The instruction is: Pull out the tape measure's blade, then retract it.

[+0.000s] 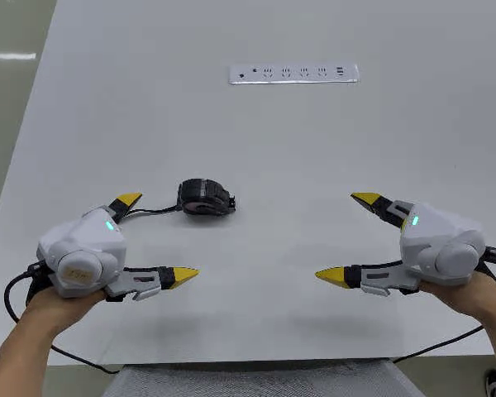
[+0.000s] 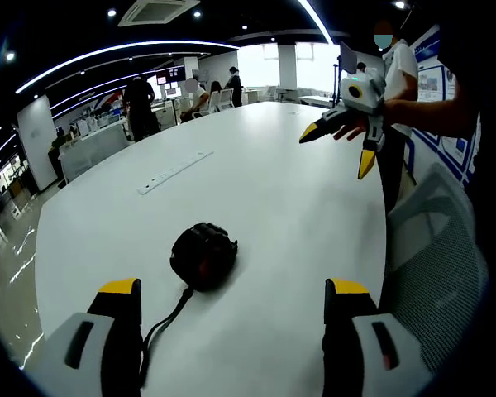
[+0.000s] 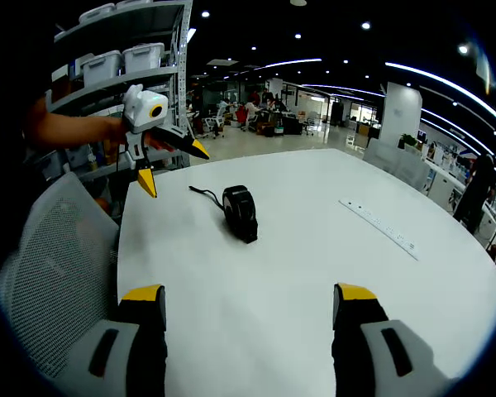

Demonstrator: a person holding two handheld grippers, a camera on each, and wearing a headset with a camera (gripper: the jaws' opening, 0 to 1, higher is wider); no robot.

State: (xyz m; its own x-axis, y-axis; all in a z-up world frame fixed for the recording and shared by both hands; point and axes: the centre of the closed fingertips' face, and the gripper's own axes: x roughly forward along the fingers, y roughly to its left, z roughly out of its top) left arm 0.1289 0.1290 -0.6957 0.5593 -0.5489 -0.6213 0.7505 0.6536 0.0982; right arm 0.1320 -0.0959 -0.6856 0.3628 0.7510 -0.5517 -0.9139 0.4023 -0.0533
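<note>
A black tape measure [image 1: 205, 198] with a black wrist cord lies on the white table [image 1: 298, 141], blade inside the case. My left gripper [image 1: 153, 237] hovers just left of it, open, nothing between its yellow tips. My right gripper [image 1: 349, 236] is open too, well to the right of the tape. The left gripper view has the tape measure [image 2: 202, 255] straight ahead between its jaws, and the right gripper [image 2: 347, 124] beyond. From the right gripper view the tape measure [image 3: 240, 212] sits farther off, with the left gripper [image 3: 170, 161] behind it.
A white power strip [image 1: 293, 74] lies flat at the table's far side. The near table edge runs just below both hands, with a mesh chair back [image 1: 256, 380] under it. People and desks stand far off in the room.
</note>
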